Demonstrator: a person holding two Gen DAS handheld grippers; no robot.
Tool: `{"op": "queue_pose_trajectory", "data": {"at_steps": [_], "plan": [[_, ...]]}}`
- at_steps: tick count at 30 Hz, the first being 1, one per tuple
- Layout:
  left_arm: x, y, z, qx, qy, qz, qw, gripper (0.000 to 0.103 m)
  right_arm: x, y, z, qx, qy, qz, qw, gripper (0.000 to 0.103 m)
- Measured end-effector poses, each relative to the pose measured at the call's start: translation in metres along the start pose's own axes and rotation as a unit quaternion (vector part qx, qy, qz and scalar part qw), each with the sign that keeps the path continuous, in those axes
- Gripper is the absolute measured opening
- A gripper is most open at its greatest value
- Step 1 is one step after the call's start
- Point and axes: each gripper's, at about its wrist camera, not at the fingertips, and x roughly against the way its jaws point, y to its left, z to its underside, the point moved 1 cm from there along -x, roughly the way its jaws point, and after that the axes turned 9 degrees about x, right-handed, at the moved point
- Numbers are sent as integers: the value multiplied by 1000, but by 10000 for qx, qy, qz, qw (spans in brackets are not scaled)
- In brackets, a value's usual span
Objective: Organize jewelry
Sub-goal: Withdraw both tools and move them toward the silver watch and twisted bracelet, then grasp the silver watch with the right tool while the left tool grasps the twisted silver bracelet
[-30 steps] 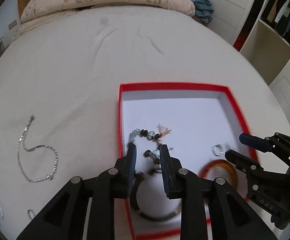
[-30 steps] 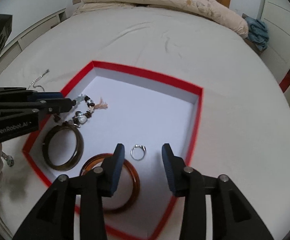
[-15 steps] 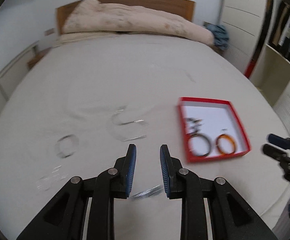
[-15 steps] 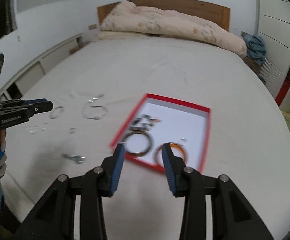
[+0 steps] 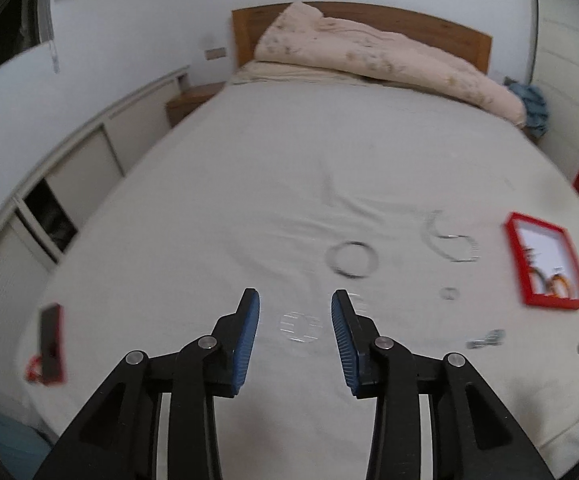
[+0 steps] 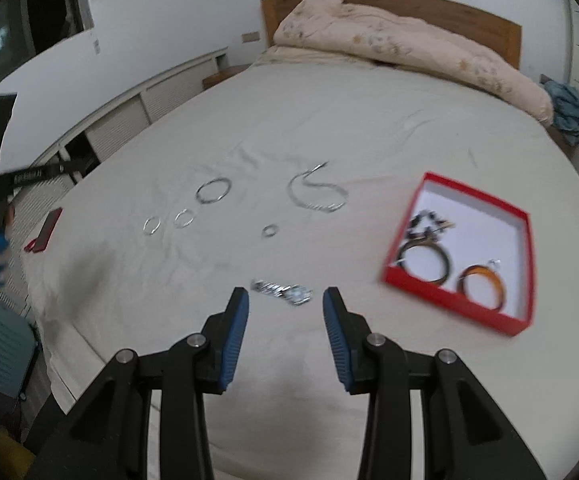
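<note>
A red box (image 6: 469,248) lies on the bed sheet at the right, holding a dark bangle (image 6: 425,260), an orange bangle (image 6: 483,284), a bead bracelet (image 6: 429,226) and a small ring. Loose silver pieces lie on the sheet: a chain necklace (image 6: 317,192), a large hoop (image 6: 213,190), two small hoops (image 6: 167,222), a small ring (image 6: 269,231) and a watch-like bracelet (image 6: 283,291). My right gripper (image 6: 285,304) is open and empty, just before the bracelet. My left gripper (image 5: 294,312) is open and empty, above a small hoop (image 5: 299,326). The box also shows in the left wrist view (image 5: 545,264).
A red and black flat object (image 5: 49,344) lies at the bed's left edge. A folded quilt (image 6: 409,44) and wooden headboard are at the far end. Low white cabinets (image 5: 69,184) run along the left wall. A blue cloth (image 6: 567,110) lies at the far right.
Both grippers have pulled back from the red box and swung left. The left gripper released the bead bracelet into the box and now faces the small hoops.
</note>
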Motion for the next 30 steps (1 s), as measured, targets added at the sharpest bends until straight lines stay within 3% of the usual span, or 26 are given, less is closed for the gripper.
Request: {"op": "queue_pose_trajectory", "data": {"at_steps": [5,8,18,23,30], "plan": [[1,51,-48,63,-388,-527,9978,37,-25,14,5,27,214,-151,9997,37],[-6,63,-53,191,-387,-596,9973,38,-41,16,9,-52,313,-185,9993,37],[-106,42,52,401,893,-153,9951,40,-105,4,28,-475,791,-280,9953,37],[-138,26,63,483,1146,67,9922,40,-133,1,36,-1008,920,-754,9878,37],[-164,16,62,368,1331,329,9899,40,-156,-5,29,-1435,782,-620,9846,38]]}}
